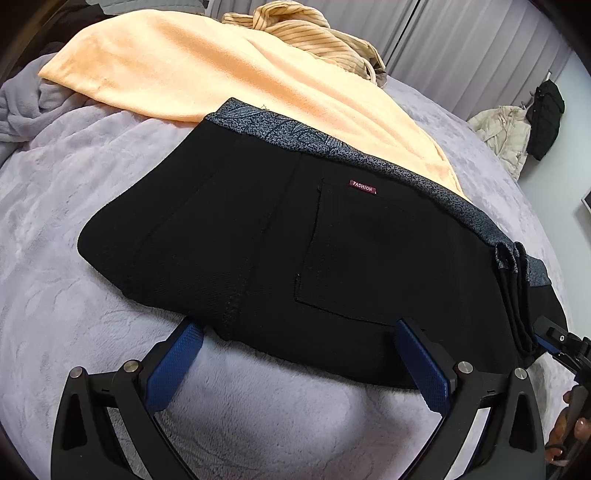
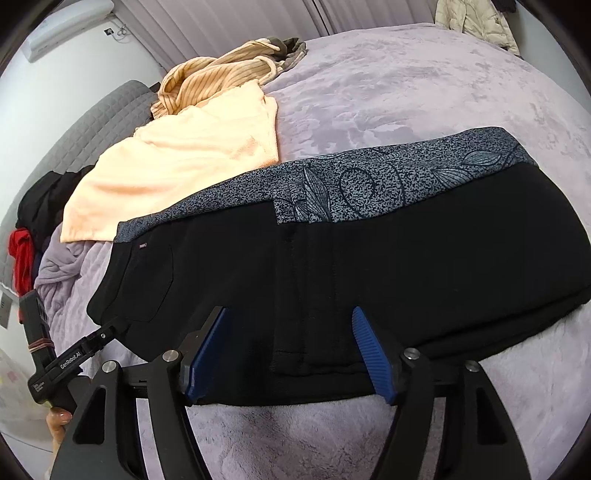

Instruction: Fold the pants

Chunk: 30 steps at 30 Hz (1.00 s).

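Note:
Black pants with a grey patterned waistband lie folded flat on a lavender blanket; a red "FASHION" tag sits above a back pocket. My left gripper is open at the pants' near edge, one blue pad over the blanket and the other over the cloth. In the right wrist view my right gripper stands open across the pants, a folded-over leg end lying flat between its fingers. The left gripper shows at the pants' left end, the right gripper beside a bunched fold.
A peach towel lies just behind the waistband, with a striped tan garment beyond it. Dark and red clothes are piled at the bed's left side. Coats hang by the wall. A person's hand holds the right tool.

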### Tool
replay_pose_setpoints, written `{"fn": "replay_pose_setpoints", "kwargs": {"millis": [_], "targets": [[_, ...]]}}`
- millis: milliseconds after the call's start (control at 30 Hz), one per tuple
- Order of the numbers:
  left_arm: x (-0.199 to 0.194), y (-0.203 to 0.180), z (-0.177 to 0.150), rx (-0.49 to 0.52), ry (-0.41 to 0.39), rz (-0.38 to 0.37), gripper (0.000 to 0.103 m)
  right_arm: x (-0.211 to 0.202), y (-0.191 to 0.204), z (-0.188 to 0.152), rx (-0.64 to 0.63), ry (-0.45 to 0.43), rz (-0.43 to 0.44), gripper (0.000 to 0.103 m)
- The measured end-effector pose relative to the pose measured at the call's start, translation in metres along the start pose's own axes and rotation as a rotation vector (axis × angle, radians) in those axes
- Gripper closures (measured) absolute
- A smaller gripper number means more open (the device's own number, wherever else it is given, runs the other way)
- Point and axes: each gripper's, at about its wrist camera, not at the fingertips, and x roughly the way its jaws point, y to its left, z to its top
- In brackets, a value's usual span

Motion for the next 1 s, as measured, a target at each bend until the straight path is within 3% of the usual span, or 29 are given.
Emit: {"fn": "replay_pose_setpoints", "kwargs": {"millis": [233,533,667,733,900,1000], "targets": [[0.005,0.002,-0.003,-0.005,-0.003,-0.01,0.0,0.003,0.007,-0.002,-0.036,-0.003,-0.027,0.026],[0.011,0.026,0.004,-0.118,-0.022,-0.142,0.0,0.007,0.02,-0.008,-0.127,-0.006,-0.1,0.024],[0.011,0.023,0.011,-0.157,-0.024,-0.126,0.0,0.009,0.026,-0.011,-0.152,-0.006,-0.132,0.023],[0.001,0.019,0.012,-0.179,-0.054,-0.14,0.0,0.009,0.026,-0.011,-0.15,-0.006,-0.133,0.023],[-0.046,-0.001,0.017,-0.124,-0.24,-0.287,0.0,0.009,0.023,-0.013,-0.142,-0.01,-0.115,0.023],[-0.039,-0.008,0.021,-0.094,-0.252,-0.244,0.0,0.008,0.023,-0.014,-0.14,-0.014,-0.119,0.023]]}}
